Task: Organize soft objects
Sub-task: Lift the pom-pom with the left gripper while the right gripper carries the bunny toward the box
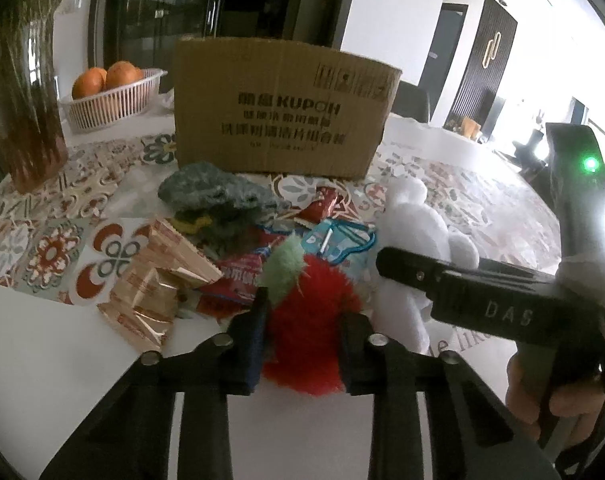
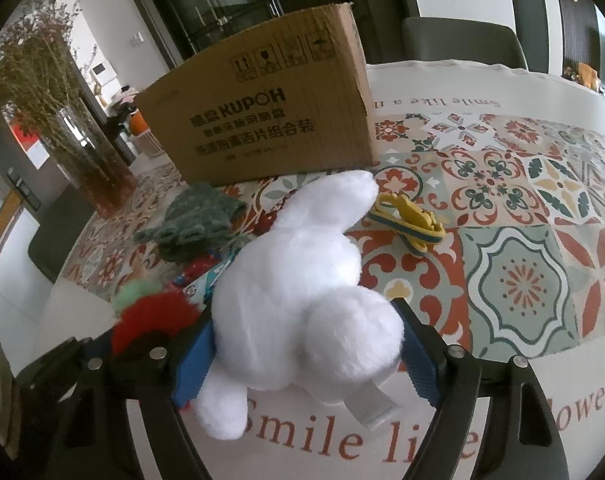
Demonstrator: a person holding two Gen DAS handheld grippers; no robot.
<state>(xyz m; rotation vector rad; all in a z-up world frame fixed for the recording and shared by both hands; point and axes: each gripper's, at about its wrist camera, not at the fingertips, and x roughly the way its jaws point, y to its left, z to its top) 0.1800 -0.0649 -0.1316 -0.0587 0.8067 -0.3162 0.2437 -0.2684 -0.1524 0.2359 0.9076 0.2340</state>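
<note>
My left gripper [image 1: 304, 344] is shut on a fluffy red strawberry toy [image 1: 310, 320] with a pale green top, just above the table. It also shows in the right wrist view [image 2: 150, 316]. My right gripper [image 2: 302, 356] is shut on a white plush animal [image 2: 302, 296], which also shows in the left wrist view [image 1: 418, 232]. A grey-green knitted soft item [image 1: 214, 192] lies in front of the cardboard box [image 1: 278, 112], also seen in the right wrist view [image 2: 194, 224]. The box [image 2: 262, 116] stands upright behind the pile.
Snack packets [image 1: 158, 280] and a blue carabiner pack [image 1: 334, 240] lie in the pile. A yellow and blue toy [image 2: 410, 220] lies right of the plush. A basket of oranges [image 1: 110, 96] and a vase of dried flowers [image 1: 26, 92] stand at the left.
</note>
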